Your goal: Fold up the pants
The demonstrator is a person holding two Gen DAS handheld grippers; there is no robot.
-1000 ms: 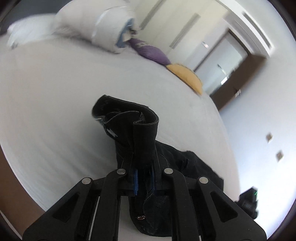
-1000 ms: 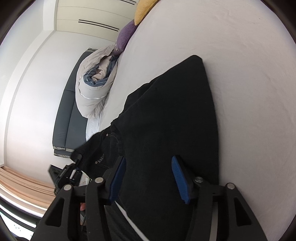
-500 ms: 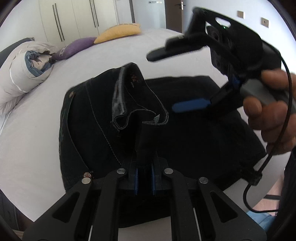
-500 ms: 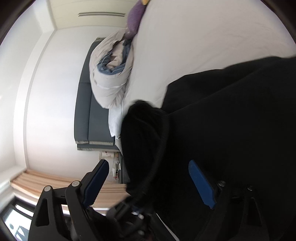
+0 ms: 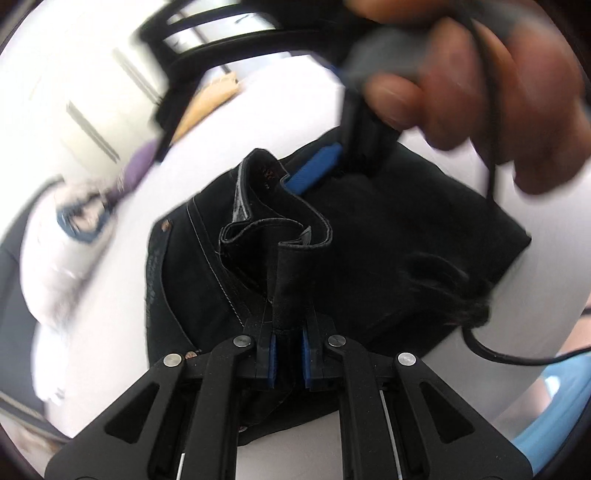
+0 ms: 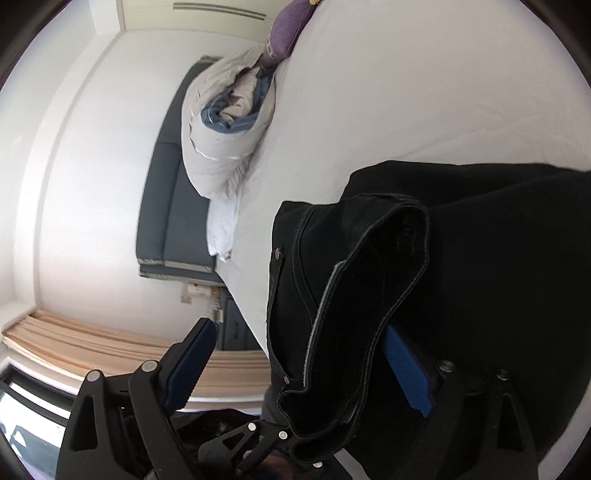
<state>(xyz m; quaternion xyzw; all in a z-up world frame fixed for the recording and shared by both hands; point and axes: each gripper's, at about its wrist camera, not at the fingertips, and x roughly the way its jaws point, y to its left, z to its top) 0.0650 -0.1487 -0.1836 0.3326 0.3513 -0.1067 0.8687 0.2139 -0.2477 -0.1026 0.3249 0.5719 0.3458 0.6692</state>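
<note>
White bed [image 6: 424, 92], rolled duvet [image 6: 229, 122] and purple pillow [image 6: 284, 29] are seen. Black pants [image 5: 388, 240] are pinched by left fingers [image 5: 271, 356]; right fingers [image 6: 406, 369], just opened, are spread astride the waistband.

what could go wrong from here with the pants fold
1. The left gripper pinches only a narrow strip of the waistband; a tug could pull it free and drop the fold.
2. The right gripper has just been opening its jaws, which straddle the raised waistband without pressing it; closing now might catch just one layer and twist the pants.
3. The two grippers sit very close together, and the cable by the hand could snag.
</note>
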